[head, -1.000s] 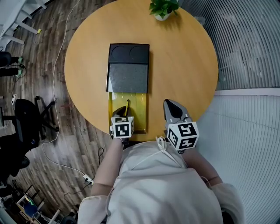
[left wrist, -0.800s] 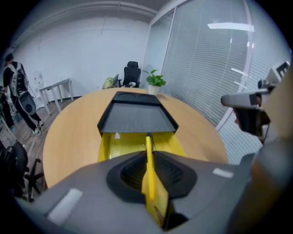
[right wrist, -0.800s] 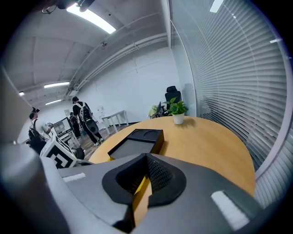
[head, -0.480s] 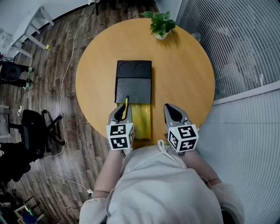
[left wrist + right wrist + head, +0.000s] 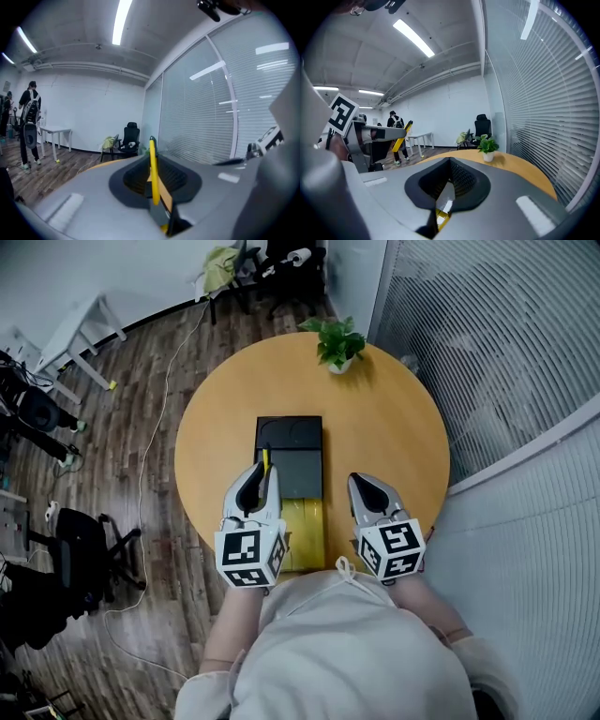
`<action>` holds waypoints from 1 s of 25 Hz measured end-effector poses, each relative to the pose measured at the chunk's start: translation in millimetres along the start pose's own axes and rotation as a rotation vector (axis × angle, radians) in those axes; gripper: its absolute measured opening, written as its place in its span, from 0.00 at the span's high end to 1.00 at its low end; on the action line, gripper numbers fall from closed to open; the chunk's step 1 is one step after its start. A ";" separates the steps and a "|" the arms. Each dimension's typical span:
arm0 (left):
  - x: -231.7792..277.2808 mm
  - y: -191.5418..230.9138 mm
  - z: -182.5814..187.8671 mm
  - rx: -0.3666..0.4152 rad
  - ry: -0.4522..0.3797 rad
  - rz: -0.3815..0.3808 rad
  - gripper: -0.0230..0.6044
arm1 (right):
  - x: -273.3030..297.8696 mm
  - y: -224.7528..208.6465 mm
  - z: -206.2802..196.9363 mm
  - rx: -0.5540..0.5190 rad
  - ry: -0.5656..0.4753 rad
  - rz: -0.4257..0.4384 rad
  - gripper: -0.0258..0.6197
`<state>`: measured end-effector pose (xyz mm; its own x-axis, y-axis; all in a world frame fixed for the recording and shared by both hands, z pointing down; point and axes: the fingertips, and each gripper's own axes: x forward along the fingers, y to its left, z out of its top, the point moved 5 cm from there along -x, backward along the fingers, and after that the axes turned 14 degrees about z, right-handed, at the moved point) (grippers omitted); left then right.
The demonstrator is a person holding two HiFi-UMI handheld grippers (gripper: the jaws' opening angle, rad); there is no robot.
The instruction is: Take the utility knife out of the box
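My left gripper [image 5: 265, 468] is raised well above the table and shut on a yellow utility knife [image 5: 266, 457]. The knife [image 5: 153, 168] stands edge-on between the jaws of the left gripper [image 5: 154, 190] and sticks out past the tips. Below lies the box: a black lid [image 5: 290, 444] folded back and a yellow tray [image 5: 303, 531] near the table's front edge. To the right hangs my right gripper [image 5: 362, 484], also raised, jaws together with nothing in them. The right gripper view shows its own jaws [image 5: 446, 190] closed and the knife [image 5: 402, 136] held at its left.
The round wooden table [image 5: 394, 446] carries a small potted plant [image 5: 335, 341] at its far edge. A glass wall with blinds [image 5: 487, 343] runs along the right. A black office chair [image 5: 80, 549] and cables stand on the floor at left. People [image 5: 29, 126] stand far off.
Both grippers have risen. The left one lifted the yellow knife up out of the yellow tray and tilted from pointing down to nearly level. The table looks smaller and farther below.
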<state>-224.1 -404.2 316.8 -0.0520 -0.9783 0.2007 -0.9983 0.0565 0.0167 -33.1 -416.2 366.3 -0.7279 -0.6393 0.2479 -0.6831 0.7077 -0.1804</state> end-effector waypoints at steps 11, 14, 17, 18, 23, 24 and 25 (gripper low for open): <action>-8.7 3.0 3.5 0.001 -0.001 0.004 0.88 | -9.8 4.2 7.0 -0.002 0.002 0.006 0.96; -10.1 0.0 2.2 0.005 -0.005 0.001 0.88 | -9.5 4.1 3.0 0.006 0.014 0.005 0.96; -11.9 -3.0 -0.1 0.014 -0.005 -0.005 0.88 | -10.4 5.2 1.8 -0.011 0.019 -0.005 0.96; -12.1 -3.6 -1.1 0.018 -0.006 -0.006 0.88 | -10.0 5.4 1.4 -0.013 0.020 -0.006 0.96; -9.9 -4.2 -4.4 0.026 -0.006 -0.012 0.88 | -6.3 7.1 -0.2 -0.016 0.025 -0.006 0.96; -10.0 -4.8 -4.4 0.024 -0.006 -0.014 0.88 | -6.1 7.4 -0.4 -0.017 0.026 -0.005 0.96; -10.4 -5.8 -4.3 0.024 -0.006 -0.015 0.88 | -6.3 7.4 -0.7 -0.016 0.026 -0.004 0.96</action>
<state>-217.6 -393.5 318.8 -0.0370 -0.9802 0.1945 -0.9993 0.0369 -0.0042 -33.5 -406.8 364.0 -0.7235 -0.6339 0.2735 -0.6844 0.7104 -0.1641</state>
